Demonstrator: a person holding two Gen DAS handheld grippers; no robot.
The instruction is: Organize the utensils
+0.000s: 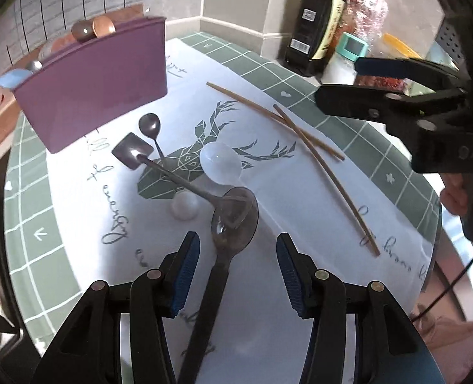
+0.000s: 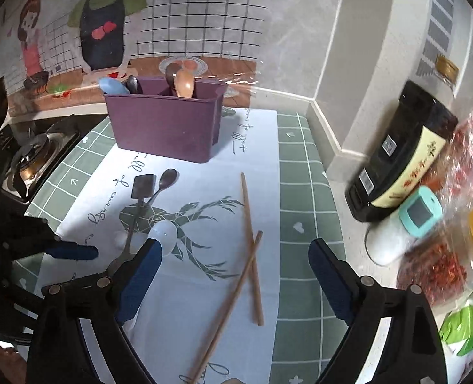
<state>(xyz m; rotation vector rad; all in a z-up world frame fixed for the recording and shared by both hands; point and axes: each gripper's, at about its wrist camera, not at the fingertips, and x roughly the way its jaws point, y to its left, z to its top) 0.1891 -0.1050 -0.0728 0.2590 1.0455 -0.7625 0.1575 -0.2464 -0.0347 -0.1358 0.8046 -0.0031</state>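
Observation:
A dark translucent spoon (image 1: 234, 220) lies on the white cloth, its handle running back between the fingers of my left gripper (image 1: 238, 272). The pads stand apart from the handle, so that gripper is open. A white plastic spoon (image 1: 220, 166), a small metal spoon (image 1: 150, 124) and a square-headed scoop (image 1: 132, 153) lie just beyond it. My right gripper (image 2: 233, 272) is wide open above two crossed wooden chopsticks (image 2: 248, 224) and touches neither. The purple caddy (image 2: 166, 121) stands at the back with several spoons upright in it.
On the right stand a dark bottle (image 2: 402, 156), a teal timer (image 2: 418, 212) and a jar of red flakes (image 2: 437, 265). A gas stove (image 2: 31, 166) sits at the left edge of the green-checked tablecloth (image 2: 294, 192). The wall runs behind the caddy.

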